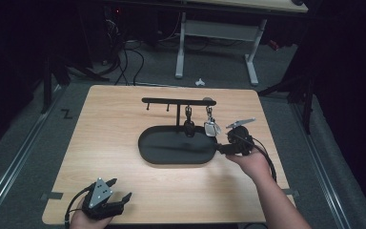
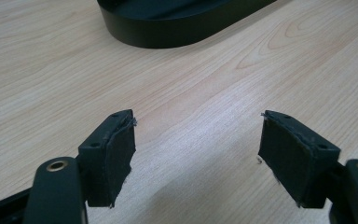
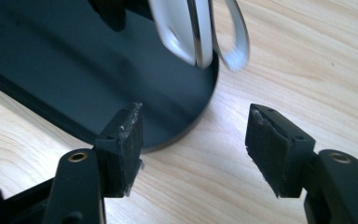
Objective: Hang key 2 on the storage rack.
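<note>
A black oval tray lies mid-table with a post and a black hook bar rising from it. From the bar hang a black piece and a white and silver piece. My right gripper is low at the tray's right end, open, with nothing between its jaws. In the right gripper view, the open gripper faces the tray rim, and the white and silver piece dangles just beyond. My left gripper rests open near the front left edge. In its own view, the left gripper spans bare wood, with the tray ahead.
The wooden table has wide bare areas left of and in front of the tray. Two hooks on the bar's left half hang free. Beyond the table stand a white-legged desk and floor cables.
</note>
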`<state>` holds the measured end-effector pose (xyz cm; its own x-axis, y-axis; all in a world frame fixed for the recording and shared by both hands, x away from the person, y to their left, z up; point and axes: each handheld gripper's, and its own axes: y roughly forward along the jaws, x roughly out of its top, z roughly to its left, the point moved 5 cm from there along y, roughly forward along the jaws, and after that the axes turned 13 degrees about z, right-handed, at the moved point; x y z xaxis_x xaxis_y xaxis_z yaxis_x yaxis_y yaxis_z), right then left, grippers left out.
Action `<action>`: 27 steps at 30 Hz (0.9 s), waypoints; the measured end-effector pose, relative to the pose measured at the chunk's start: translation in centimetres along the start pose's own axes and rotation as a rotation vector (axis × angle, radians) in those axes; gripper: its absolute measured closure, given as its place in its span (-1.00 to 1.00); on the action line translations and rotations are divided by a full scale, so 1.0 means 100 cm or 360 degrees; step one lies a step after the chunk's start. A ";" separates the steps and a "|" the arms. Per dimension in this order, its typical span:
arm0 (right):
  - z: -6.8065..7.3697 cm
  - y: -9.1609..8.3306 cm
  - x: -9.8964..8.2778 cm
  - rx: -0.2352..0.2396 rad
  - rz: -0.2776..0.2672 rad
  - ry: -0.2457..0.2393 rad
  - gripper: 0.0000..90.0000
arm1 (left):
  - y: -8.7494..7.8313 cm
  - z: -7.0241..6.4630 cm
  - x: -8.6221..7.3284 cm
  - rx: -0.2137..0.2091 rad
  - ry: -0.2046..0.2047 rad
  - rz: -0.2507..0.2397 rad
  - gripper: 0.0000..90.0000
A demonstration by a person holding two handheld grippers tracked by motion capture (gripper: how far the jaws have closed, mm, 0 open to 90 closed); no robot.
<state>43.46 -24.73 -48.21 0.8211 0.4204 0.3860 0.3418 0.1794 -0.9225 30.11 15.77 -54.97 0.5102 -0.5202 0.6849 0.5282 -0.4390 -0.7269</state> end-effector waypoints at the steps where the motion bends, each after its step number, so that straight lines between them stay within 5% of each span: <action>1: -0.001 0.002 -0.005 -0.0008 -0.0030 0.0005 -0.20 | 0.000 0.000 0.000 -0.0004 0.0002 0.0002 -0.39; 16: -0.004 0.017 -0.094 -0.0128 -0.0349 0.0037 -0.33 | 0.006 -0.002 0.001 -0.0004 -0.0017 0.0013 -0.40; 18: 0.000 0.015 -0.110 -0.0147 -0.0420 0.0046 -0.36 | 0.006 -0.001 0.002 -0.0027 -0.0057 0.0000 -0.40; 20: 0.007 0.015 -0.133 -0.0151 -0.0535 0.0132 -0.27 | 0.003 0.000 0.004 -0.0062 -0.0112 -0.0045 -0.40; 22: 0.013 0.018 -0.142 -0.0111 -0.0430 0.0072 -0.36 | 0.001 -0.001 0.008 -0.0047 -0.0108 -0.0072 -0.40; 24: 0.015 0.016 -0.144 -0.0201 -0.0452 -0.0016 -0.29 | 0.001 -0.003 0.011 -0.0019 -0.0072 -0.0067 -0.40; 27: 0.015 0.020 -0.141 -0.0132 -0.0443 0.0048 -0.33 | 0.002 -0.005 0.010 -0.0027 -0.0075 -0.0058 -0.40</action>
<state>31.87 -29.01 -55.53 0.7031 0.3386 0.6253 0.5913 0.2101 -0.7786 30.39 14.74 -54.48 0.5225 -0.4689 0.7121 0.5355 -0.4695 -0.7021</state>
